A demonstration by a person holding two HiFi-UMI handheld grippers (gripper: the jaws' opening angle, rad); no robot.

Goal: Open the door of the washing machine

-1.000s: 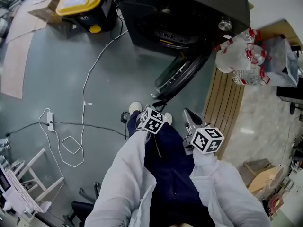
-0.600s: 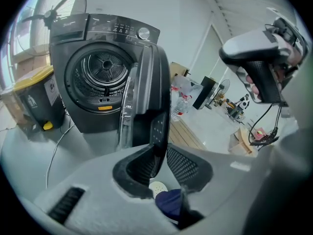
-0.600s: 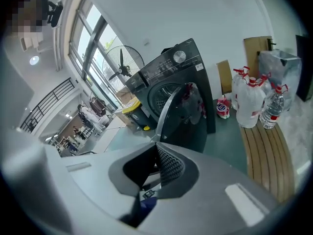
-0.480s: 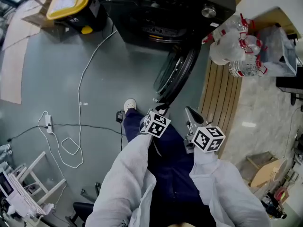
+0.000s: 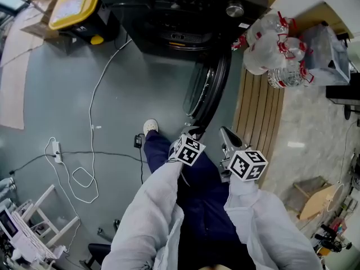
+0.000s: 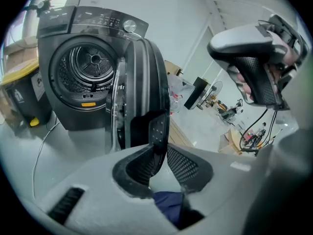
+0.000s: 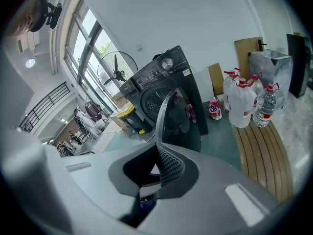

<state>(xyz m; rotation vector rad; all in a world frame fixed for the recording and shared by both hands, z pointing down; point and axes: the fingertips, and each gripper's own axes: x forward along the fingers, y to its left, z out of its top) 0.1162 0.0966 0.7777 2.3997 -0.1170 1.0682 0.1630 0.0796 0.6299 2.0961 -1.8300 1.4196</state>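
The dark front-loading washing machine (image 5: 180, 16) stands at the top of the head view. Its round door (image 5: 208, 89) is swung out and shows edge-on. My left gripper (image 5: 192, 130) is at the door's near edge, shut on the rim. In the left gripper view the door (image 6: 142, 77) rises right above the left gripper (image 6: 161, 141), and the bare drum (image 6: 90, 65) shows to its left. My right gripper (image 5: 225, 133) hangs just right of the door, free of it and shut on nothing. In the right gripper view the right gripper (image 7: 157, 151) points at the door (image 7: 171, 111).
A yellow-lidded black bin (image 5: 73, 7) stands left of the machine. A white cable (image 5: 95, 111) and power strip (image 5: 56, 147) lie on the grey floor. Big water bottles (image 5: 275, 44) stand on a slatted wooden platform (image 5: 259, 128) at the right. My shoe (image 5: 149, 126) is near the door.
The door has swung further out from the machine, following my left gripper. Both grippers have drawn back from the machine, and the machine sits higher in the head view.
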